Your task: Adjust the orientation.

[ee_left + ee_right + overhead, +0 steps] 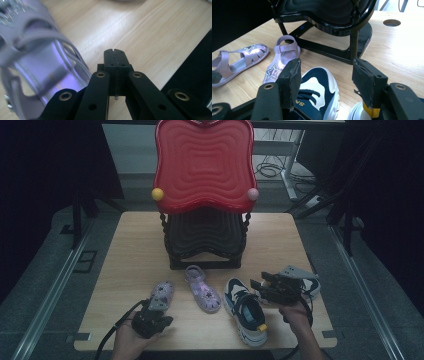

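left claw (159, 306) pressed together, empty, just beside the left sandal (161, 295) on the worktop (135, 250). right claw (261, 285) spread above the navy sneaker (245, 310), right of that sandal. risk: the shut claw may shove the sandal away; the spread one may catch laces only.

Sandals (202, 289) left of sneakers (245, 310), rack (204, 240) behind, on table (135, 250).
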